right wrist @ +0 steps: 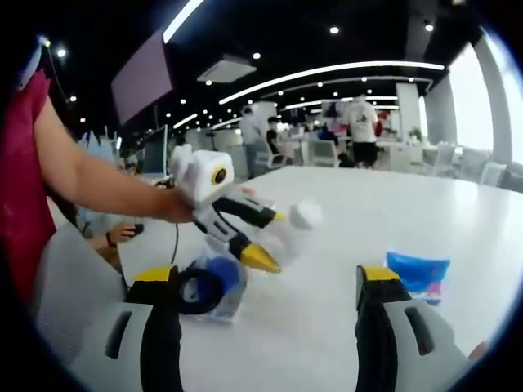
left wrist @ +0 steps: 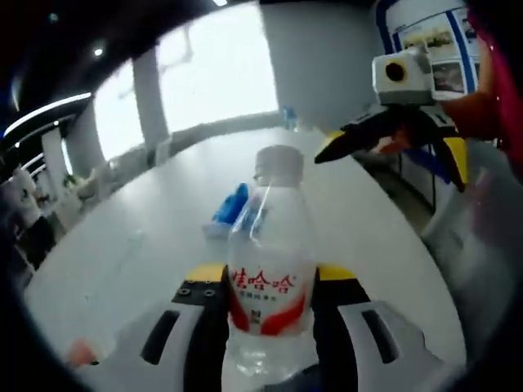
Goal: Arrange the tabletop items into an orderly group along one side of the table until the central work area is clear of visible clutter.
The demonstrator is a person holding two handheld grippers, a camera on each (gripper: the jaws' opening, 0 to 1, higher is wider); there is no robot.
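Left tool point(left wrist: 270, 306) around bottle point(left wrist: 270, 286); tape roll point(right wrist: 211, 287) rightward.

Open table point(left wrist: 122, 245) left of bottle point(left wrist: 271, 269); blue pack point(left wrist: 229, 208) beyond

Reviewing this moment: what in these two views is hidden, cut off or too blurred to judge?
- Water bottle: base cut off by the bottom edge in the left gripper view; in the right gripper view its body is hidden behind the left tongs.
- Blue packet: blurred and partly behind the bottle; print unreadable.
- Tape roll: partly hidden by the right tongs' jaw.
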